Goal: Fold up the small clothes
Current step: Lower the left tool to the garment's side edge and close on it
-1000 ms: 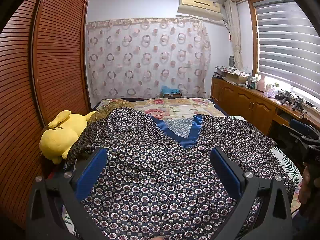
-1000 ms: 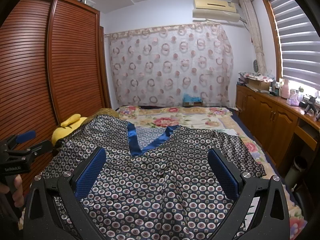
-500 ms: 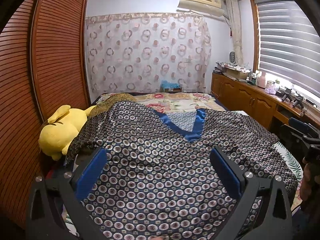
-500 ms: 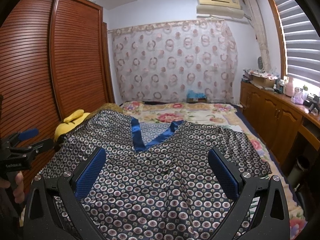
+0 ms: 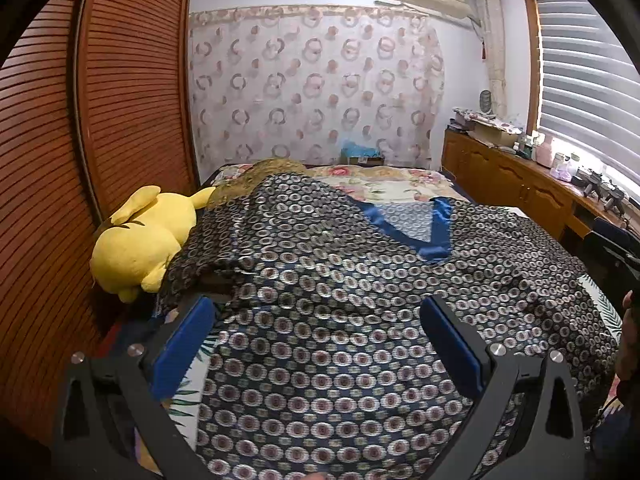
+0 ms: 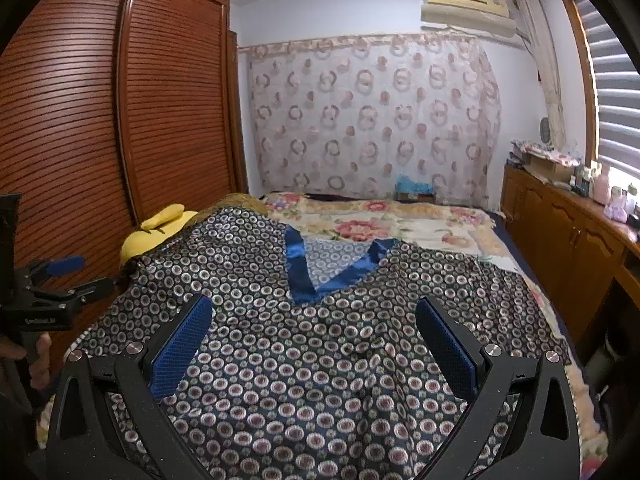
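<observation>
A dark navy top with a ring pattern [image 5: 340,288] and a shiny blue V-neck [image 5: 434,236] lies spread flat on the bed, collar away from me. It also shows in the right wrist view [image 6: 320,340]. My left gripper [image 5: 316,332] is open and empty above the garment's left lower part. My right gripper [image 6: 312,332] is open and empty above its middle. The left gripper also shows at the left edge of the right wrist view [image 6: 52,292].
A yellow plush toy [image 5: 144,236] lies at the bed's left edge, by the louvred wardrobe [image 5: 60,160]. The floral bedspread [image 6: 384,228] extends beyond the collar. A wooden cabinet [image 6: 560,232] with clutter runs along the right under the window.
Both views have tilted and shifted slightly; the left gripper has moved left toward the garment's left edge, where the bed sheet now shows. Both jaws stay open.
</observation>
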{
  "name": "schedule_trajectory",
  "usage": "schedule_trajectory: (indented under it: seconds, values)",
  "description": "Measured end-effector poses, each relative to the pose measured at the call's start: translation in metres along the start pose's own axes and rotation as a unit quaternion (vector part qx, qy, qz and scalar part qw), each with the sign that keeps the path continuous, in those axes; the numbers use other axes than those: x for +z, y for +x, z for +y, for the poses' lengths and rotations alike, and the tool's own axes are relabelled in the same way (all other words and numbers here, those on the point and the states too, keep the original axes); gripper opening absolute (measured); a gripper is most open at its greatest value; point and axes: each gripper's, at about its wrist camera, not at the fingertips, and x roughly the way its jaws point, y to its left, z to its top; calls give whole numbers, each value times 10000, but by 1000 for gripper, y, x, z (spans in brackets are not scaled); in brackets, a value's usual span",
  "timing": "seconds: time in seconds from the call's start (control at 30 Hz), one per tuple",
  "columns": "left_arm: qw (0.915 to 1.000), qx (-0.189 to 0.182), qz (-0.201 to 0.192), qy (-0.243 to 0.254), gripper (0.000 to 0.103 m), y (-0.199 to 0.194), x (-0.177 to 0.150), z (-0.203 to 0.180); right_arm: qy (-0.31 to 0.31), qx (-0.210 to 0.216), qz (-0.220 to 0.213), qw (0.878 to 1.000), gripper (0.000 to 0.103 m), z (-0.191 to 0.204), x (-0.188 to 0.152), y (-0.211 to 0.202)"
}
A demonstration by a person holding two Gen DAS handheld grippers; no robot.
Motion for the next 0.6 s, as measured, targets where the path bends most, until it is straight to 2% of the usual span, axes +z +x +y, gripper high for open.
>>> schedule_trajectory:
  seconds: [0.33,0.6]
  values:
    - [9997,169,188,29,103,27,5,48,-122,175,52,9998,103,14,-7,48]
    - [9988,157,458,-88,102,63,11,91,-268,343,114,9990,103,29,-8,92]
